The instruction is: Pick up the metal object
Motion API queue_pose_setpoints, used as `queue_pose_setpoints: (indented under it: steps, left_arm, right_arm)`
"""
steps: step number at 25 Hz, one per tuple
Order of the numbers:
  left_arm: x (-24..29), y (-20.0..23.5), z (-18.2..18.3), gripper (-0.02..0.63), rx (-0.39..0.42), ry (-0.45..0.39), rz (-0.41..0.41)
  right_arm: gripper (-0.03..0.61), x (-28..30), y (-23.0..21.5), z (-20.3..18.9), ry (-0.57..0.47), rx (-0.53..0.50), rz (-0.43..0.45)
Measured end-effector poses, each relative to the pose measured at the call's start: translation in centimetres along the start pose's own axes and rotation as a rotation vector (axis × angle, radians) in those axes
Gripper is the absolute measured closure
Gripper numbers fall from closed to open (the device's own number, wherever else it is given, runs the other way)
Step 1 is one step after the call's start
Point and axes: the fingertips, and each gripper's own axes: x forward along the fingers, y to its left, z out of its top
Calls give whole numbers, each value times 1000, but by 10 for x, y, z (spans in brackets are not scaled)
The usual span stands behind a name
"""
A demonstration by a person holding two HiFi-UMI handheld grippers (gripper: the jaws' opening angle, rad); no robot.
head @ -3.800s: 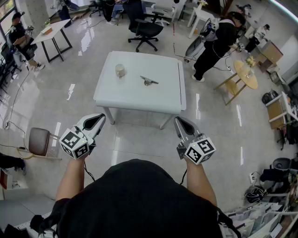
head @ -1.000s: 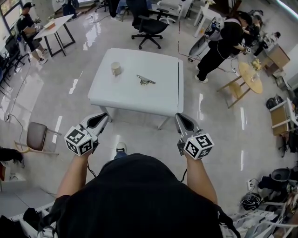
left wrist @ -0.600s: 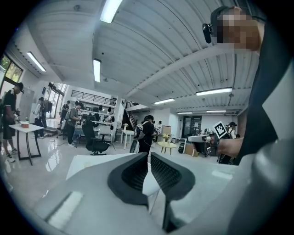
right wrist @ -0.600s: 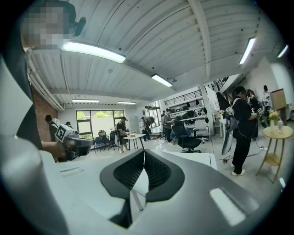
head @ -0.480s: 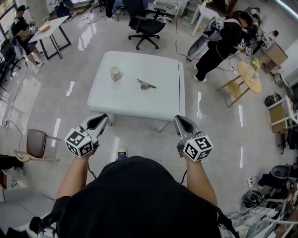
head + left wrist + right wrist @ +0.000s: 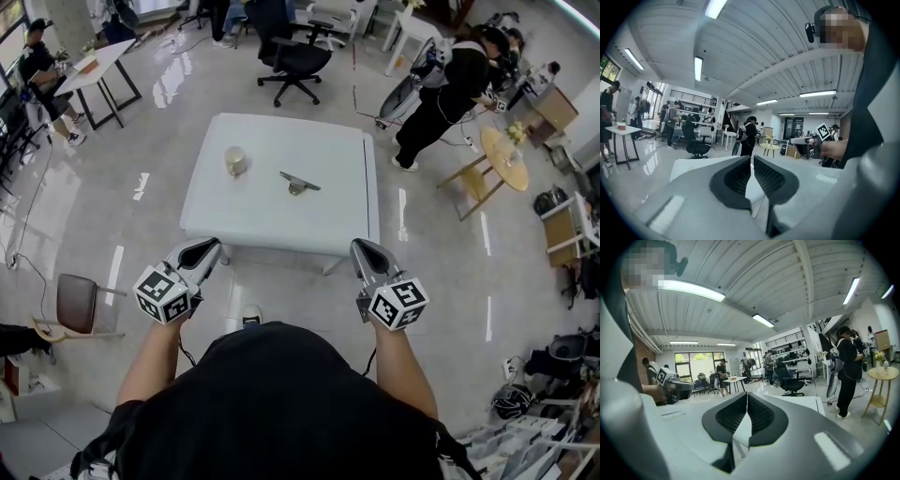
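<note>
The metal object (image 6: 300, 183), a small grey piece with a flat bar on top, lies near the middle of the white table (image 6: 281, 225) in the head view. My left gripper (image 6: 210, 247) and right gripper (image 6: 358, 247) are held in front of my body, short of the table's near edge and well apart from the object. Both are shut with nothing between the jaws. In the left gripper view the left gripper (image 6: 752, 160) shows its ribbed pads pressed together; the right gripper (image 6: 747, 398) looks the same in its own view. Neither gripper view shows the metal object.
A beige cup (image 6: 235, 161) stands on the table left of the metal object. A black office chair (image 6: 291, 56) is beyond the table, a brown chair (image 6: 77, 300) on the floor at my left. A person in black (image 6: 441, 84) stands at the far right by a round wooden table (image 6: 506, 155).
The table has slid slightly lower in the head view and sits closer to the grippers. Both grippers stay shut and keep their pose in front of me.
</note>
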Motion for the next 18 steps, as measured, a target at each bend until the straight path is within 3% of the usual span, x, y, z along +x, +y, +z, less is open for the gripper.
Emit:
queue_pose_setpoints:
  steps: [18]
  left_arm:
    - [13,68,2,597,-3,29,-26]
  right_arm:
    - [545,59,-2,5,13,0,-30]
